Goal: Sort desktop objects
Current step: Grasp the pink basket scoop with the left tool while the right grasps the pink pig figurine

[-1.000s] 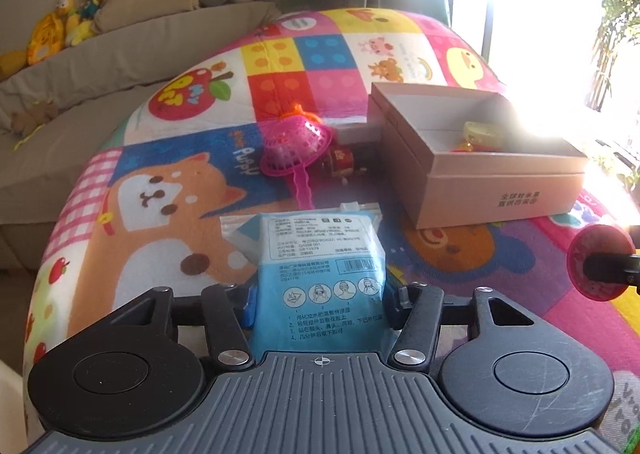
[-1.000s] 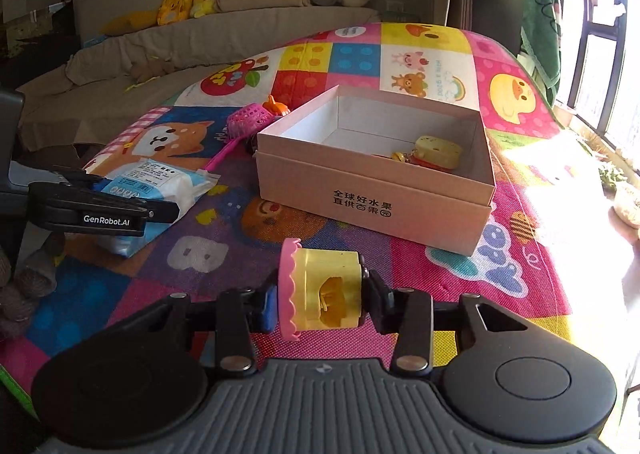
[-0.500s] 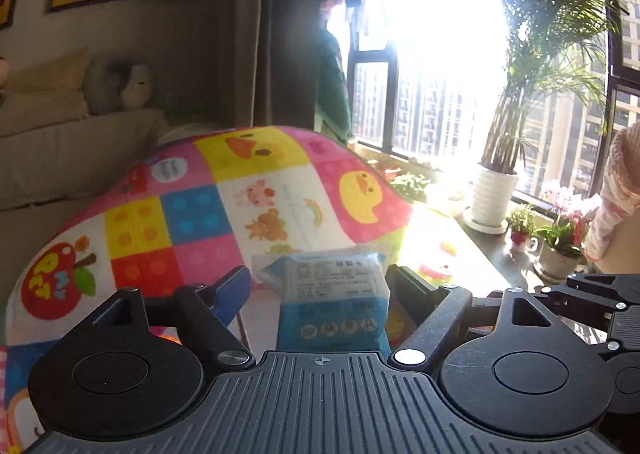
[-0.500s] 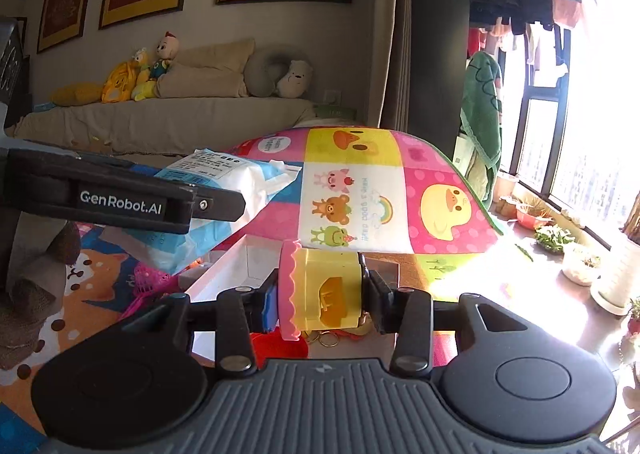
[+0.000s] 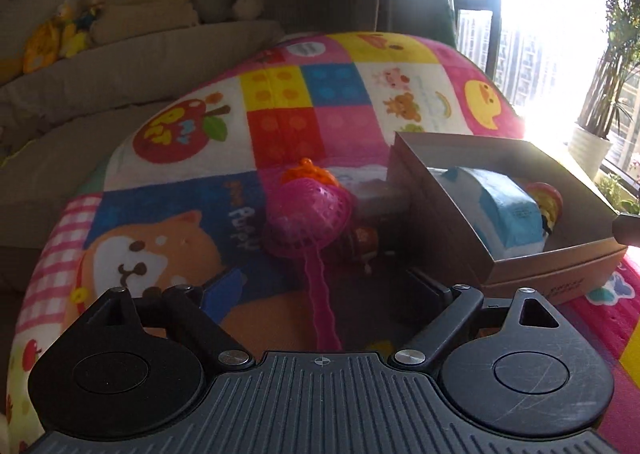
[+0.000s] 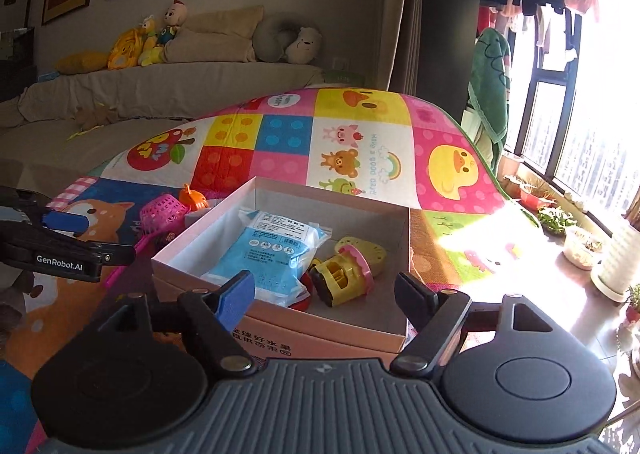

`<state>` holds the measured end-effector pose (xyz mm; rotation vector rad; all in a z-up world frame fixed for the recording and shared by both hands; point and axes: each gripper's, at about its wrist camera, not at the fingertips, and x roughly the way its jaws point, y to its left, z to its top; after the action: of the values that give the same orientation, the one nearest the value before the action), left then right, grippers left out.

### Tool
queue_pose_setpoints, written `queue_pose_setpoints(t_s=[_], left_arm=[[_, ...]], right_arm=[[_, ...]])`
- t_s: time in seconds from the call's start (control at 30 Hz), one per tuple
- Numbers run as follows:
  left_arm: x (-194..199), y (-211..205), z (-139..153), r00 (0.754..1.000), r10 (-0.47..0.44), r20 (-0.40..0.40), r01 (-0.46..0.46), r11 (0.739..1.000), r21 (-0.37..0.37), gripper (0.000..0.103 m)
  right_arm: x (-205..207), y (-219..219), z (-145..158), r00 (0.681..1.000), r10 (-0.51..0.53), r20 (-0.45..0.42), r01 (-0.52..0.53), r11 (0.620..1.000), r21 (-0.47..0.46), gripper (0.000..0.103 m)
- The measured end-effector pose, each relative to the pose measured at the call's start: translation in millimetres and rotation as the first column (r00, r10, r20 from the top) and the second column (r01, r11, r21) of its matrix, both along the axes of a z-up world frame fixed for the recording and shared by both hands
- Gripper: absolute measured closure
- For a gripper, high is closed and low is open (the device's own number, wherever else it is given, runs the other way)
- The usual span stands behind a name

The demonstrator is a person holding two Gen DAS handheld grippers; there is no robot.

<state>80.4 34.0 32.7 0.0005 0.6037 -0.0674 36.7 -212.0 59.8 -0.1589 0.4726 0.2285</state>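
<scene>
A cardboard box (image 6: 280,328) sits on the colourful play mat. Inside lie a blue and white packet (image 6: 268,254) and a yellow and pink toy (image 6: 344,278) on its side; the box (image 5: 560,274) and packet (image 5: 500,210) also show in the left wrist view. My right gripper (image 6: 326,294) is open and empty just in front of the box's near wall. My left gripper (image 5: 324,294) is open and empty, left of the box, over the handle of a pink scoop (image 5: 308,218). An orange toy (image 5: 308,174) lies behind the scoop.
The mat (image 6: 360,150) covers a table with a sofa (image 6: 160,86) and plush toys behind. A small red item (image 5: 362,242) lies between scoop and box. Potted plants (image 6: 616,262) stand by the bright window at right. The left gripper's arm (image 6: 60,254) shows at left.
Both grippers opened. The packet left my left gripper and the yellow toy left my right gripper; both now lie in the box. Both grippers have drawn back from above the box.
</scene>
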Motion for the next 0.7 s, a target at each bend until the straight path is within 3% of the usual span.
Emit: queue_pose_setpoints(t_s=[0.17, 0.3, 0.4, 0.5, 0.7], left_arm=[[32.5, -3.3, 2.1, 0.999, 0.023, 0.039, -0.024, 0.999, 0.026, 0.013], [78.8, 3.5, 1.2, 0.998, 0.064, -0.026, -0.066, 0.996, -0.063, 0.013], [100.2, 5.1, -6.0, 0.994, 0.095, -0.058, -0.098, 0.994, -0.051, 0.014], [95.8, 11.5, -6.7, 0.995, 0.078, -0.054, -0.081, 0.995, -0.052, 0.026], [26.3, 26.8, 0.4, 0.999, 0.035, -0.017, -0.036, 0.998, -0.045, 0.026]], right_arm=[[-16.0, 25.9, 3.2, 0.994, 0.105, -0.013, -0.105, 0.994, 0.036, 0.019], [-38.4, 41.8, -7.9, 0.983, 0.183, -0.031, -0.183, 0.983, 0.006, 0.017], [-46.1, 45.6, -14.6, 0.979, 0.198, -0.046, -0.199, 0.98, -0.02, 0.017], [-49.5, 44.7, -13.9, 0.981, 0.188, -0.044, -0.189, 0.981, -0.031, 0.017], [-41.7, 55.7, -8.2, 0.977, 0.21, -0.021, -0.211, 0.977, -0.036, 0.016]])
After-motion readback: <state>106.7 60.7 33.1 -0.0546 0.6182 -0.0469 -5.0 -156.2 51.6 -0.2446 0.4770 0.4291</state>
